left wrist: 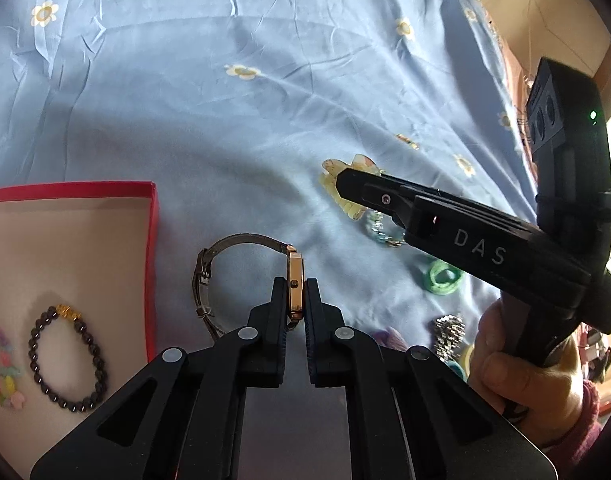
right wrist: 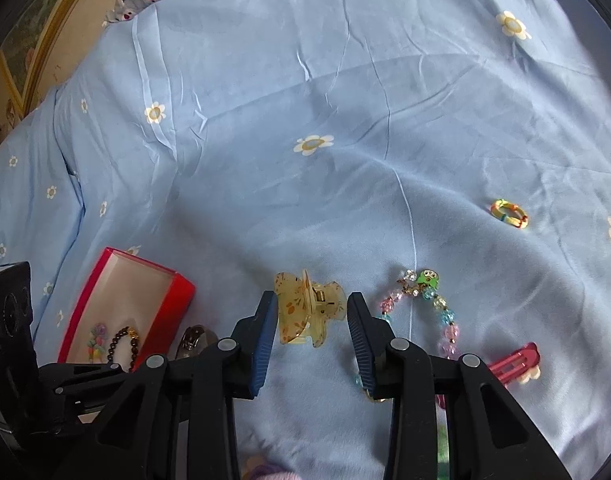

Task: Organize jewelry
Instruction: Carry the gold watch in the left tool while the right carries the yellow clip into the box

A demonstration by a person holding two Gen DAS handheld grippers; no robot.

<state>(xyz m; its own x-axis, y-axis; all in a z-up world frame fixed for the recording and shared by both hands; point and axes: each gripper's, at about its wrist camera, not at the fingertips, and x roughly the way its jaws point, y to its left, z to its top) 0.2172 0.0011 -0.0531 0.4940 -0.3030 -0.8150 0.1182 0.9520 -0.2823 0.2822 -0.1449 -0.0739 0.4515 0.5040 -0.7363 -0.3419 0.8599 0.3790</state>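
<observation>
A gold-cased watch (left wrist: 295, 266) with a mesh band stands on edge on the blue flowered sheet, just right of the red box (left wrist: 151, 240). My left gripper (left wrist: 295, 283) is shut on the watch case, one pad on each flat side. In the box lie a dark bead bracelet (left wrist: 65, 360) and a pastel charm piece (left wrist: 1, 368). My right gripper (right wrist: 311, 304) is open, its fingers straddling a yellowish translucent claw hair clip (right wrist: 305, 316) that rests on the sheet. The left pad sits close against the clip and a small gap shows at the right pad.
A pastel bead bracelet (right wrist: 441, 312) with a green charm lies right of the clip, a red snap clip (right wrist: 517, 360) beyond it and a striped ring (right wrist: 509, 214) farther off. A green hair tie (left wrist: 445, 276) and a silver piece (left wrist: 449, 332) lie near the person's hand (left wrist: 505, 360).
</observation>
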